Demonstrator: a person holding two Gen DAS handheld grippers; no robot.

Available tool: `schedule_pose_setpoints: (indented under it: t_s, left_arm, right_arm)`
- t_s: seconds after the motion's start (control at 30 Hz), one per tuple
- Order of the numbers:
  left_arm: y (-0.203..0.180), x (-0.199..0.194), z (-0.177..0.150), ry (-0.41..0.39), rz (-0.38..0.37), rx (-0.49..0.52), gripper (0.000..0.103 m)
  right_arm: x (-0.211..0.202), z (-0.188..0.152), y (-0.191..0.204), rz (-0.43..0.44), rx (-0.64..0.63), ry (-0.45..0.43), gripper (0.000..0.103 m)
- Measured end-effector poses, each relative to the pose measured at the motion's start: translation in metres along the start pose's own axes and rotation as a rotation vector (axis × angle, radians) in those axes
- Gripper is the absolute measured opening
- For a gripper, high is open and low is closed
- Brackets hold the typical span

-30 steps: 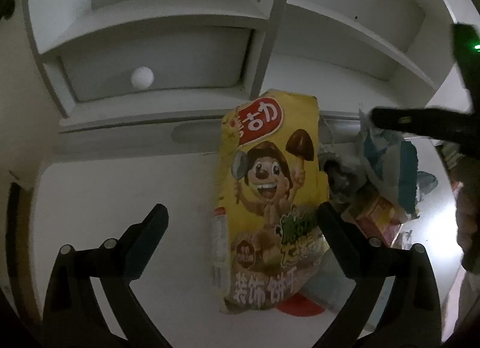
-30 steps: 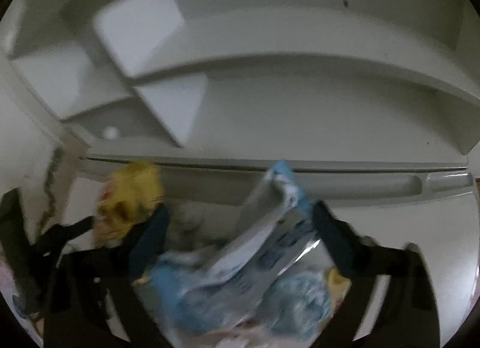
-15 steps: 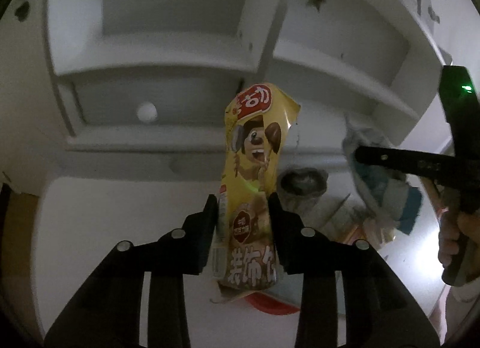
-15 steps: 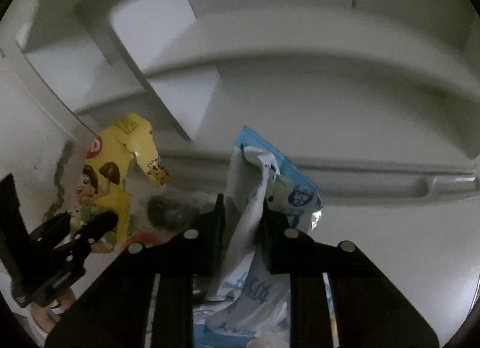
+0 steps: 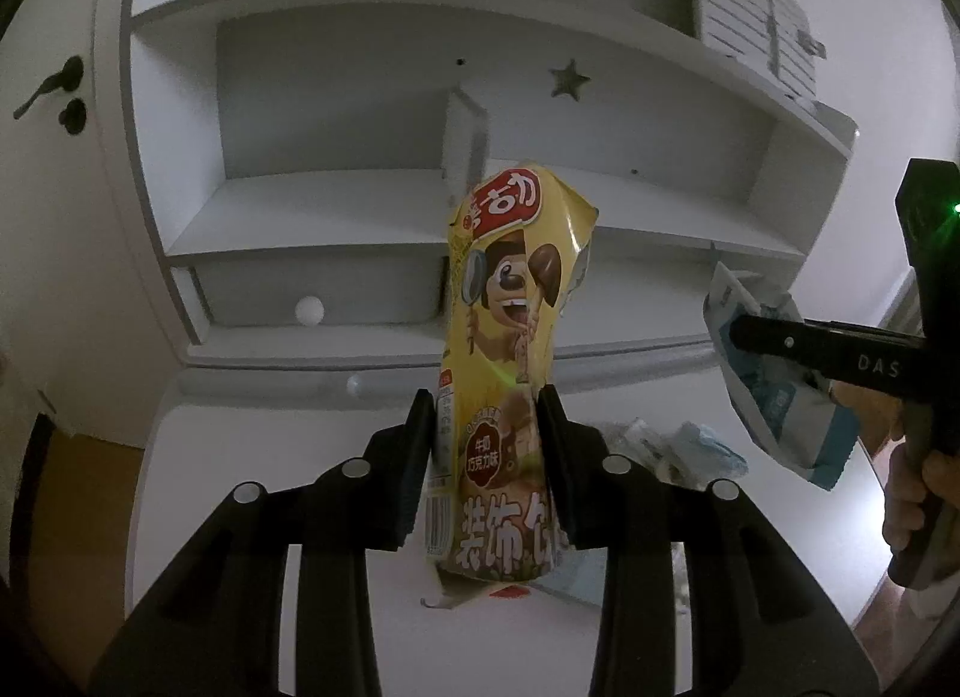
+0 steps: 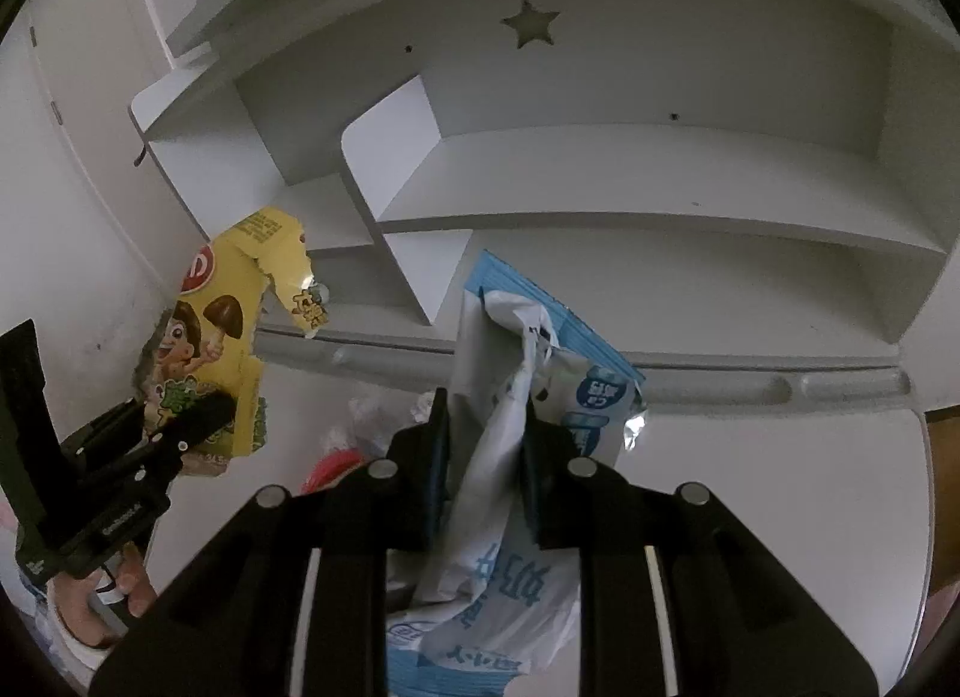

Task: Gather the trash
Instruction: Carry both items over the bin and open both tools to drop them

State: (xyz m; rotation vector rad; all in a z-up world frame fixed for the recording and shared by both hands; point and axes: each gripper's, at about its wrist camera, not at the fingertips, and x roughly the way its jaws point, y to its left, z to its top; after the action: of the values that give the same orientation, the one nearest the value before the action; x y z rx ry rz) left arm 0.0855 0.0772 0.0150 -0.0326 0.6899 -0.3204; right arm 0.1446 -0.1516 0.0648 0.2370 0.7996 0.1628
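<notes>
My left gripper [image 5: 485, 427] is shut on a yellow snack wrapper [image 5: 507, 337] with a cartoon face, held upright above the white desk [image 5: 252, 457]. The same yellow snack wrapper [image 6: 222, 337] shows at the left of the right wrist view, pinched by the left gripper [image 6: 180, 427]. My right gripper [image 6: 485, 427] is shut on a crumpled blue and white packet [image 6: 510, 397], lifted off the desk. In the left wrist view the blue and white packet [image 5: 774, 397] hangs at the right in the right gripper [image 5: 744, 331], with a hand on its handle.
More crumpled wrappers [image 5: 678, 445] and a red scrap [image 6: 333, 466] lie on the desk [image 6: 780, 487] below both grippers. A white shelf unit [image 5: 360, 217] with a star cut-out [image 6: 528, 21] rises behind the desk. A drawer with a round white knob [image 5: 309, 310] sits low left.
Both grippers went from open to shut, the left on the yellow wrapper and the right on the blue packet, then rose with them off the desk. More of the shelves shows now.
</notes>
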Motion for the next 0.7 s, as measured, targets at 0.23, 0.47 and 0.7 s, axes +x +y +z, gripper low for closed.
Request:
schedule_pose_setpoints:
  t_s: [0.23, 0.47, 0.7]
  left_arm:
    - [-0.046, 0.002, 0.015, 0.006, -0.025, 0.059, 0.035]
    - [-0.126, 0.000, 0.004, 0.024, -0.089, 0.159, 0.035]
    - [-0.267, 0.008, -0.027, 0.082, -0.277, 0.322, 0.035]
  right_arm:
    - [-0.030, -0.030, -0.036, -0.005, 0.064, -0.016, 0.021]
    - [-0.093, -0.079, -0.107, -0.067, 0.152, -0.067, 0.021]
    - [-0.191, -0.175, -0.213, -0.209, 0.330, -0.133, 0.021]
